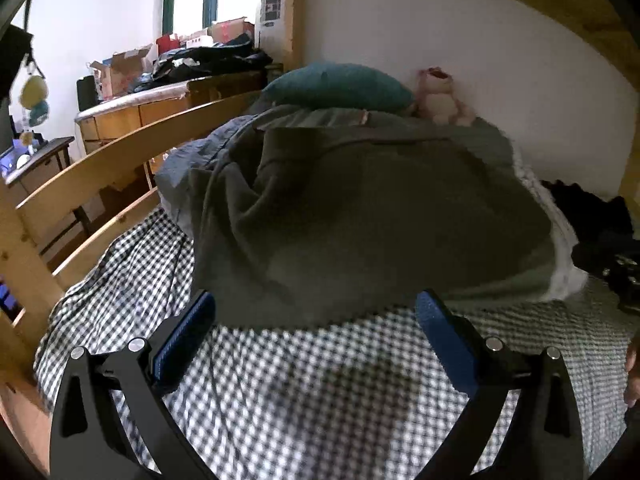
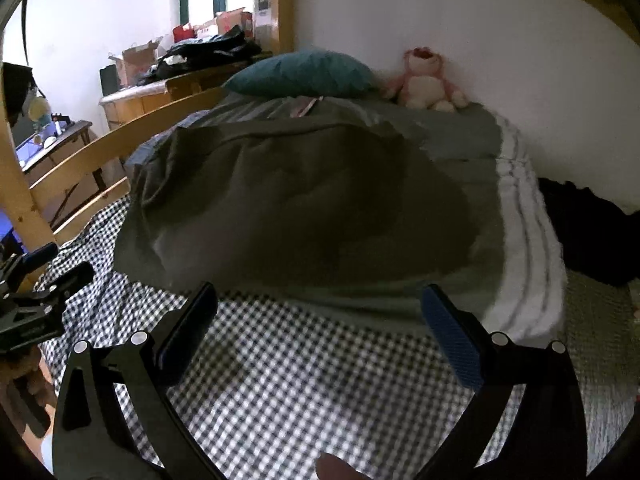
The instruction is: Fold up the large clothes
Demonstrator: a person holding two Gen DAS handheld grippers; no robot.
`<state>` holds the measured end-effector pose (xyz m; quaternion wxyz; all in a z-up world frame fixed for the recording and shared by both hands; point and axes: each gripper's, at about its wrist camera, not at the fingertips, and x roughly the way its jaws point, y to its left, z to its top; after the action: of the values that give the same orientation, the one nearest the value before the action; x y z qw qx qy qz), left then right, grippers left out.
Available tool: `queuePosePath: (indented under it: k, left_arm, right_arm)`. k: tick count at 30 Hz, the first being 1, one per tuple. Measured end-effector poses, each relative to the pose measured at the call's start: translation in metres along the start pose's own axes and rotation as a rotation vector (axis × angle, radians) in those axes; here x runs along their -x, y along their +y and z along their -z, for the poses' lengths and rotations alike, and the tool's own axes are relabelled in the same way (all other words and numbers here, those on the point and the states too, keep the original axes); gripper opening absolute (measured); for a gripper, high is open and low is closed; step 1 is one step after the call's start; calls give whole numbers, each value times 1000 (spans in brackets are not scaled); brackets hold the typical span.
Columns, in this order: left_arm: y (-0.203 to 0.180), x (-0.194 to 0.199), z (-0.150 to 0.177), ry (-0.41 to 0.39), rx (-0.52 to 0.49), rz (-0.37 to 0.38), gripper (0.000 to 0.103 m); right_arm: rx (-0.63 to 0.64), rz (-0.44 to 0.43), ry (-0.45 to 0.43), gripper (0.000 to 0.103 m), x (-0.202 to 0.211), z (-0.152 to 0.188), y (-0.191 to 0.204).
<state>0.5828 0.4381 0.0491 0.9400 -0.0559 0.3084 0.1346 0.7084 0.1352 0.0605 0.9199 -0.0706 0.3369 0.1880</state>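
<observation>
A large olive-green garment (image 1: 360, 216) lies spread and rumpled on the bed, over a black-and-white checked cover (image 1: 304, 392). It also shows in the right wrist view (image 2: 288, 208). My left gripper (image 1: 314, 312) is open and empty, its blue pads just short of the garment's near hem. My right gripper (image 2: 318, 304) is open and empty too, hovering above the checked cover (image 2: 312, 368) at the near hem. The left gripper (image 2: 36, 296) also shows at the left edge of the right wrist view.
A teal pillow (image 1: 340, 86) and a pink plush toy (image 1: 438, 98) sit at the bed's head by the white wall. A wooden bed rail (image 1: 100, 168) runs along the left. A white striped towel (image 2: 528, 248) and dark clothes (image 2: 592, 232) lie at the right.
</observation>
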Motion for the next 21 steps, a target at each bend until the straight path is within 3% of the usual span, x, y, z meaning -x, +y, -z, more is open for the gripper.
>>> queuePosePath:
  k: [11,21]
  left_arm:
    - [-23,137,50,-38,-47,3,98]
    - [-27,214,93,-70,-27,-14,98]
  right_arm:
    - [-54,50,-77,100,139,61,7]
    - [-49,56,-124,100,222,112,19]
